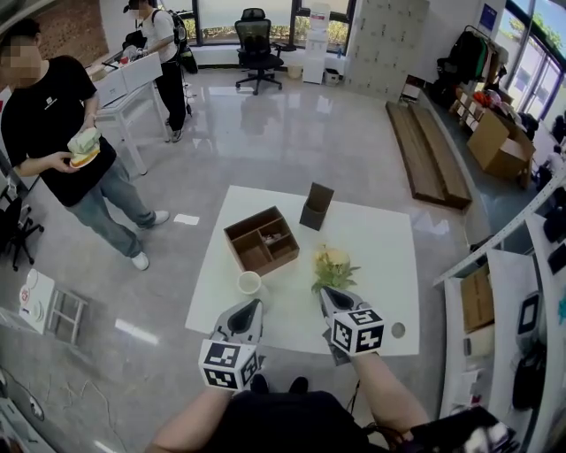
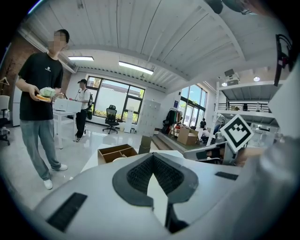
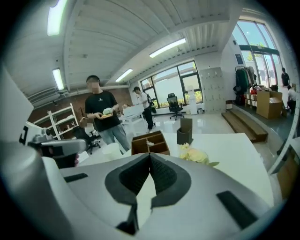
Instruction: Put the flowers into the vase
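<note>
The left gripper (image 1: 248,310) and right gripper (image 1: 328,295) hover over the near edge of the counter (image 1: 389,257). Each has its fingers (image 3: 165,176) pressed together with nothing between them. The flowers (image 1: 332,266) lie on their side just beyond the right fingers, a little to their right, so that hand looks best placed to take them. The dark vase (image 1: 316,206) stands upright farther ahead, past the flowers, its mouth free for the stems. The fingers would have to part first.

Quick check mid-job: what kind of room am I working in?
Likely an open office or lab floor: a swivel office chair by big windows, a white desk, and cardboard boxes to one side.
</note>
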